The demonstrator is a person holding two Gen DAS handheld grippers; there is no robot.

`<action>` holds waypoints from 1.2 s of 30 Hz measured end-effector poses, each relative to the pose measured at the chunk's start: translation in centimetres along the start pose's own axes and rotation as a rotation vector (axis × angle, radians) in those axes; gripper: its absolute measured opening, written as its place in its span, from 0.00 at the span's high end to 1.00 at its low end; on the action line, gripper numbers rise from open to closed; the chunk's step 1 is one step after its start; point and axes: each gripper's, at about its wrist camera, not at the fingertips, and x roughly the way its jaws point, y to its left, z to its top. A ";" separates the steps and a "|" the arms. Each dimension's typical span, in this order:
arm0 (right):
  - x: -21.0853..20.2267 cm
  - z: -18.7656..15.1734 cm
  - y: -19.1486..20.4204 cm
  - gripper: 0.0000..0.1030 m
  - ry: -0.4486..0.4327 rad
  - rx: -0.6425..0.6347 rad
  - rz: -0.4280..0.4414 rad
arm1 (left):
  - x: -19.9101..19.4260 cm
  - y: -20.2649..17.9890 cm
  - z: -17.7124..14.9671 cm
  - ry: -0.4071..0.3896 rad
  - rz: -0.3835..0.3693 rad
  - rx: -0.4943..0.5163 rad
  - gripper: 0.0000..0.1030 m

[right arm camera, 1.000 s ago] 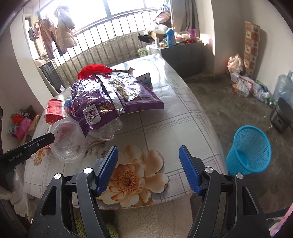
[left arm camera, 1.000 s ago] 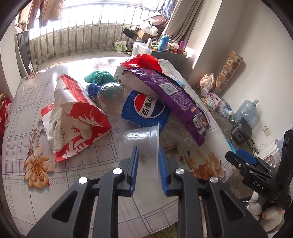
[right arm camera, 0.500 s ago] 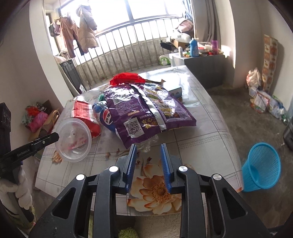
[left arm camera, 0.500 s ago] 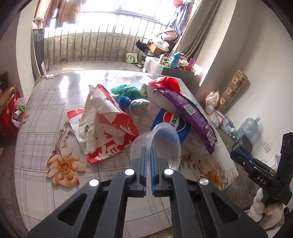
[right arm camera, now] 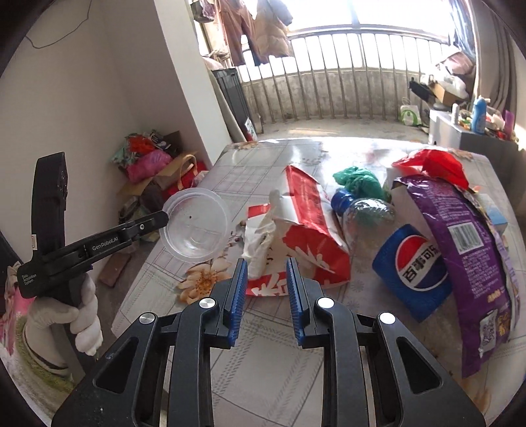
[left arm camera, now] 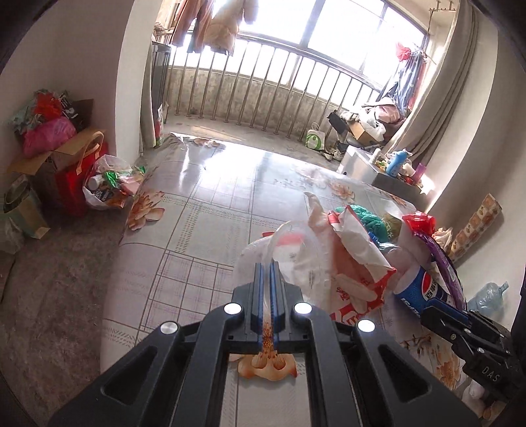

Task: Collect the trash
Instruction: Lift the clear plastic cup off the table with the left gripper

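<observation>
Since the earlier frame, the left gripper (left arm camera: 266,262) has lifted the clear round plastic cup (right arm camera: 195,226) off the floral tablecloth-covered table (right arm camera: 279,358), pinching its rim. The right gripper (right arm camera: 265,279) has narrowed and clasps nothing. One purple snack bag (right arm camera: 466,249), one red-and-white paper bag (right arm camera: 312,216), one blue Pepsi cup (right arm camera: 411,269), one clear cup.

Someone's lived-in home: laundry (left arm camera: 213,29) is hanging by the barred balcony window (left arm camera: 296,65), bags (left arm camera: 65,170) crowding the floor.
</observation>
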 end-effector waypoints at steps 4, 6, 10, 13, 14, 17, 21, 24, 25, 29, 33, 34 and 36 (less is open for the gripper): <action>4.0 0.4 1.0 0.78 0.057 -0.003 0.020 | 2.0 1.3 0.2 0.022 0.013 -0.018 0.97; 5.5 0.5 1.4 0.78 0.079 -0.008 -0.003 | 2.8 1.8 0.2 0.021 0.009 -0.020 0.97; 6.7 0.3 1.5 0.78 0.096 0.004 -0.061 | 3.4 1.8 0.6 0.015 -0.002 -0.019 0.97; 6.7 0.2 1.4 0.77 0.094 0.009 -0.099 | 3.7 1.8 0.8 0.014 -0.007 -0.015 0.97; 7.0 0.2 1.4 0.77 0.100 0.016 -0.100 | 3.8 1.8 0.7 0.016 -0.010 -0.013 0.97; 7.9 0.0 1.2 0.78 0.137 0.032 -0.097 | 4.0 1.6 0.7 0.022 -0.015 -0.011 0.97; 8.3 -0.4 0.5 0.98 0.168 0.085 -0.066 | 3.9 1.6 0.8 0.026 -0.012 -0.020 0.97; 6.4 -0.3 0.3 1.00 0.138 0.068 -0.050 | 3.5 1.7 0.9 0.018 0.001 -0.020 0.97; 5.8 0.1 0.4 1.00 0.120 0.063 -0.042 | 3.3 1.8 1.0 0.014 0.004 -0.020 0.97; 2.8 0.8 0.4 1.00 0.049 0.051 -0.001 | 2.2 1.6 1.1 -0.006 0.017 -0.017 0.97; -0.8 1.8 0.6 1.00 -0.026 0.049 0.075 | 0.4 1.3 1.6 -0.031 0.016 -0.017 0.97; -1.7 2.1 0.8 1.00 -0.048 0.045 0.090 | -0.2 1.2 1.8 -0.042 0.017 -0.013 0.97; -3.5 2.8 1.2 1.00 -0.090 0.035 0.135 | -1.6 0.7 2.2 -0.065 0.013 -0.005 0.97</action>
